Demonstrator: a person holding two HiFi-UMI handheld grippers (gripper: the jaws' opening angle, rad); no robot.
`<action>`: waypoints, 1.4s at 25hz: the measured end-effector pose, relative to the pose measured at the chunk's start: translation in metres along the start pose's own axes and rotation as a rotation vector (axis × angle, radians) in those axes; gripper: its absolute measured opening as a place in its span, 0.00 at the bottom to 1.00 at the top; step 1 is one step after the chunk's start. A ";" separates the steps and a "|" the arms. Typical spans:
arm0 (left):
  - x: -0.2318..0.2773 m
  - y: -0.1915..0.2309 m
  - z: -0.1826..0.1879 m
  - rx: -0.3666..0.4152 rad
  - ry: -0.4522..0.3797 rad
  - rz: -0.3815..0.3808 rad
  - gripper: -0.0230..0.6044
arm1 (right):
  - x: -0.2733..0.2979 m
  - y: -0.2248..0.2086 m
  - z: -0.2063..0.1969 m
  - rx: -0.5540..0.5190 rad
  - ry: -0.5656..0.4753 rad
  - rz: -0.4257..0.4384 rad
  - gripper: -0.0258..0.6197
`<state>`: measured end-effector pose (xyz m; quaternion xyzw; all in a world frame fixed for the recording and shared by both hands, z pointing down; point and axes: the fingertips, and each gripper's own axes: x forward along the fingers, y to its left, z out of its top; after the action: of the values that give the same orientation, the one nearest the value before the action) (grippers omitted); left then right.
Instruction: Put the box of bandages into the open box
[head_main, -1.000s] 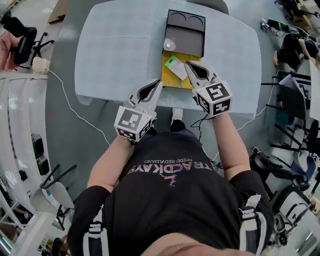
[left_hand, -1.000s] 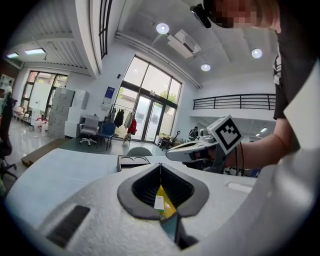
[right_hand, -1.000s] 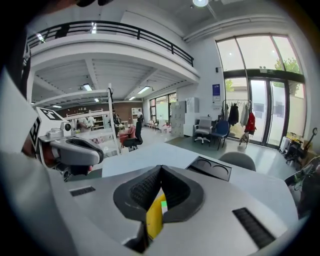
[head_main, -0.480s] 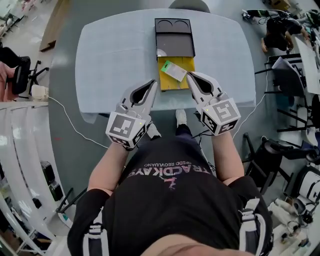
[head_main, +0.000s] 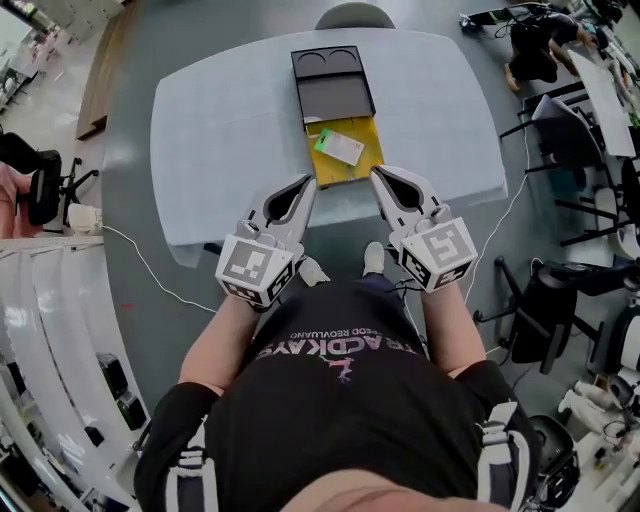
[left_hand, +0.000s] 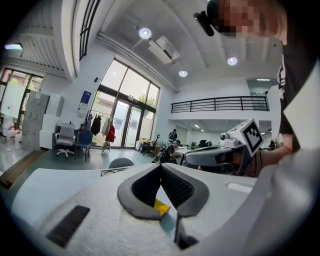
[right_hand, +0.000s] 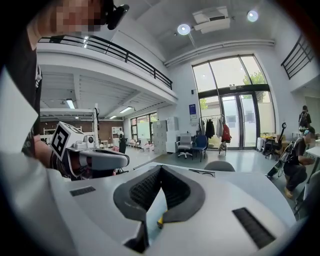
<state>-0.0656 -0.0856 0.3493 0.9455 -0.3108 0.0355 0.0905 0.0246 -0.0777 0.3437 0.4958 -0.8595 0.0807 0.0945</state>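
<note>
The open box (head_main: 352, 170) with its yellow inside lies on the table near the front edge, and its black lid (head_main: 333, 82) stretches away behind it. The white and green box of bandages (head_main: 338, 147) lies inside the yellow part. My left gripper (head_main: 309, 182) hangs at the table's front edge, just left of the open box, shut and empty. My right gripper (head_main: 377, 174) is just right of the open box, also shut and empty. In the left gripper view the left gripper (left_hand: 160, 167) shows closed tips, as does the right gripper (right_hand: 161, 168) in its own view.
A pale blue cloth covers the table (head_main: 220, 130). A grey chair (head_main: 355, 15) stands at the far side. A white cable (head_main: 150, 265) runs over the floor at the left. Dark chairs and gear (head_main: 560, 290) crowd the right side.
Both grippers have drawn back from the yellow box toward the table's front edge. The right gripper's tip, earlier beside the bandage box, is now apart from it. The head view has shifted.
</note>
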 end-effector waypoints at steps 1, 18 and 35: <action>0.000 -0.003 0.000 0.002 0.000 -0.001 0.06 | -0.002 0.001 0.000 -0.002 -0.002 0.002 0.06; 0.013 -0.065 -0.004 -0.017 -0.019 0.182 0.06 | -0.048 -0.022 0.000 -0.051 -0.010 0.185 0.06; 0.027 -0.104 -0.017 -0.034 -0.021 0.344 0.06 | -0.070 -0.047 -0.013 -0.048 -0.022 0.330 0.06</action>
<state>0.0172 -0.0158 0.3540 0.8771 -0.4693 0.0353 0.0960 0.1006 -0.0390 0.3419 0.3463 -0.9319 0.0693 0.0824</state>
